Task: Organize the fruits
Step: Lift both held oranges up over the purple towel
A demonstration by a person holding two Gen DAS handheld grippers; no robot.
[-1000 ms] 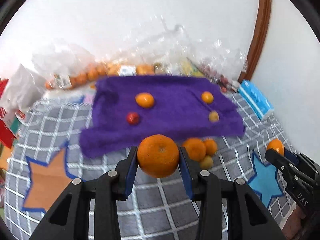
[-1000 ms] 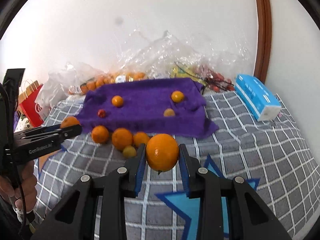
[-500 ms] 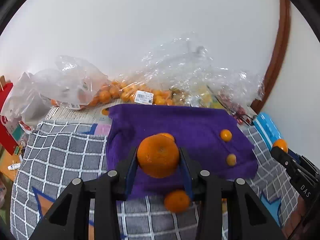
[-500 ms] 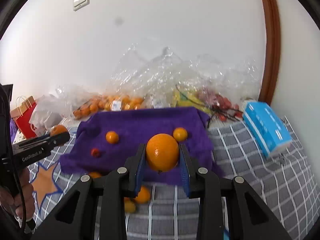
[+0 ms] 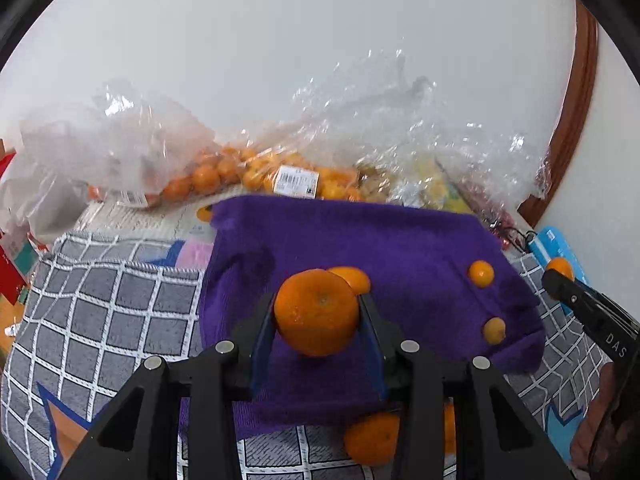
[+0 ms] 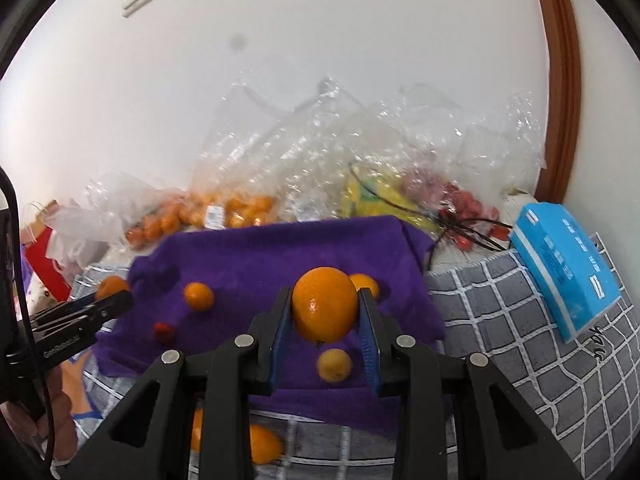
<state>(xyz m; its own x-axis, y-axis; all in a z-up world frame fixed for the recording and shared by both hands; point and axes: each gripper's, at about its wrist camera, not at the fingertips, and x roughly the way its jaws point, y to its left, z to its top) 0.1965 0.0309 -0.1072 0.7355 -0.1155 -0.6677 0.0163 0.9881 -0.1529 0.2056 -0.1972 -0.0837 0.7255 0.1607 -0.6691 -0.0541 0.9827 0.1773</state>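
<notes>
- Between the blue pads of the left hand-held gripper sits a mandarin, pinched on both sides and carried above the purple towel.
- Just behind that mandarin, partly hidden by it, a second orange fruit lies on the towel.
- Right of the left hand-held gripper, two small orange fruits rest on the towel's right side, the farther one and the nearer one, a little apart.
- Below its right finger, off the towel's near edge, another mandarin lies on the grey checked blanket.
- Between the pads of the right hand-held gripper an orange is clamped, also held over the towel.
- Directly below that orange a small yellow-orange fruit lies on the towel; another peeks out just behind its right pad.
- Left of the right hand-held gripper, a small orange fruit and a little red fruit lie on the towel.
- Beyond the towel, against the white wall, stand crumpled clear plastic bags, one full of small oranges.
- Far right of the right hand-held gripper, a blue tissue pack rests on the blanket.
</notes>
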